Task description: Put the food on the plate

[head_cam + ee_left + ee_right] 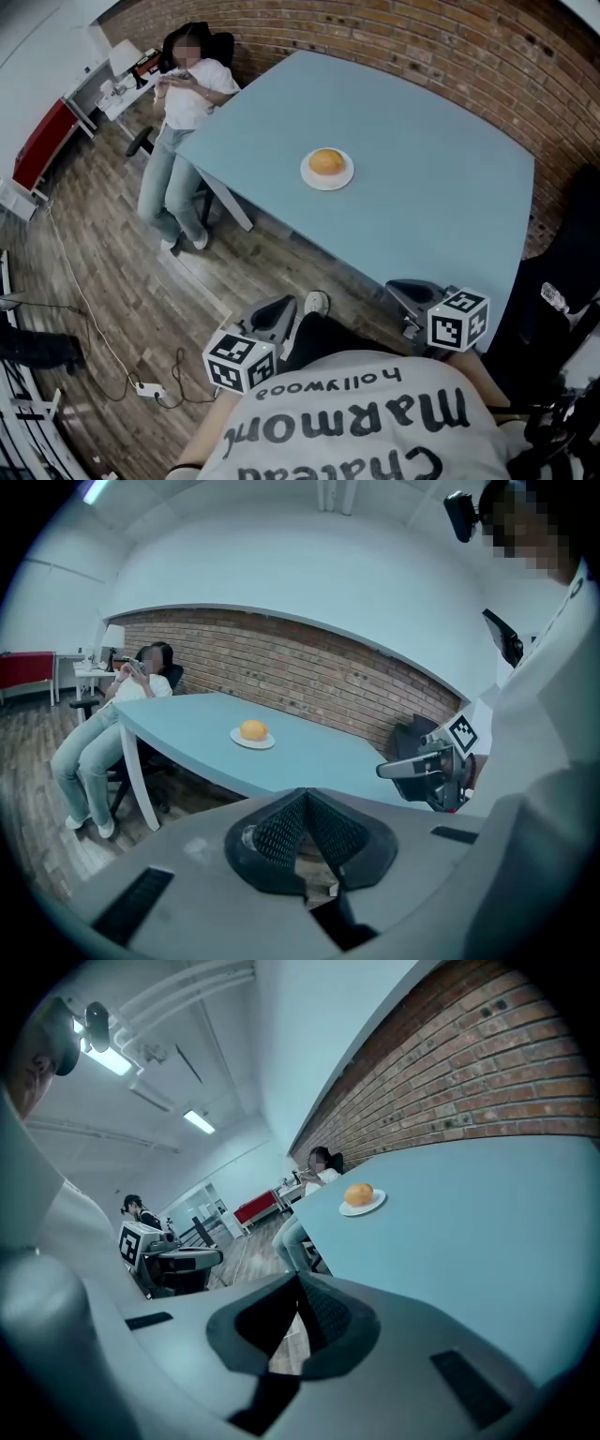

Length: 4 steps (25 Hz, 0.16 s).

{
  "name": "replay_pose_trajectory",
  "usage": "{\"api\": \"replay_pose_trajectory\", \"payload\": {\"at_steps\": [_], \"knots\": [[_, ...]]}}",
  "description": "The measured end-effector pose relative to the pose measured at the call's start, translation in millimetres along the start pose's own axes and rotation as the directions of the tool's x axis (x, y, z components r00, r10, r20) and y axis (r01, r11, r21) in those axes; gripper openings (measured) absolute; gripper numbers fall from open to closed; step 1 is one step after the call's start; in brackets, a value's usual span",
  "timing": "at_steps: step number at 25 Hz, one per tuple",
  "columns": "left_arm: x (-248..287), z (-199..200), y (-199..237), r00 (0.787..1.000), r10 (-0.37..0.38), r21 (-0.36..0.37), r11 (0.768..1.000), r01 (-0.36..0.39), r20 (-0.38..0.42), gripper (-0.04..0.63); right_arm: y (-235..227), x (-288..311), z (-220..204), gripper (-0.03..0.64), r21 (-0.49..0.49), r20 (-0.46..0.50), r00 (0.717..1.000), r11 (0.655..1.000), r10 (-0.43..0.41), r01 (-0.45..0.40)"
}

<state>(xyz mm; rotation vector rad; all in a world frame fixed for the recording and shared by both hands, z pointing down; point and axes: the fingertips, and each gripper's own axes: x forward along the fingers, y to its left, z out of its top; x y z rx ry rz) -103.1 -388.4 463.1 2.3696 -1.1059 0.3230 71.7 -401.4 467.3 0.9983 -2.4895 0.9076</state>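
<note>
Two pairs of tongs sit low and close to the wearer's white printed shirt [375, 422], on the near side of the table [422, 216]. The left tongs [274, 317] hang over the wooden floor [112, 272], their marker cube nearest the body. In the left gripper view, the left tongs [305, 799] have both ribbed jaws pressed together at the tips, with nothing between them. The right tongs [415, 292] are just beside the table's near edge. In the right gripper view, the right tongs [298, 1283] are likewise closed tip to tip and empty. Each gripper view also catches the other pair off to one side.

A shoe [316, 302] shows between the two pairs. To the left of the body, a cable runs across the floor to a power strip [148, 388].

Farther out, on the pale blue table and well apart from both tongs, a round golden bun [326, 161] rests on a small white plate [311, 178]. The bun [253, 729] sits in the middle of the plate [267, 743], upright and alone, towards the table's left side.

Beyond the table's far left corner, a seated person [183, 103] in a white top and jeans leans back in a dark chair. A brick wall [394, 47] runs behind the table, and a red cabinet [42, 141] stands at the far left.
</note>
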Motion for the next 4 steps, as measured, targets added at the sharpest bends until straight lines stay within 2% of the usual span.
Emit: {"api": "replay_pose_trajectory", "payload": {"at_steps": [4], "knots": [[-0.4,-14.2,2.0,1.0,0.016,0.008,1.0,-0.016,-0.004,0.006,-2.5,3.2,-12.1,0.009,0.001,0.007,1.0,1.0,0.013,-0.013]]}}
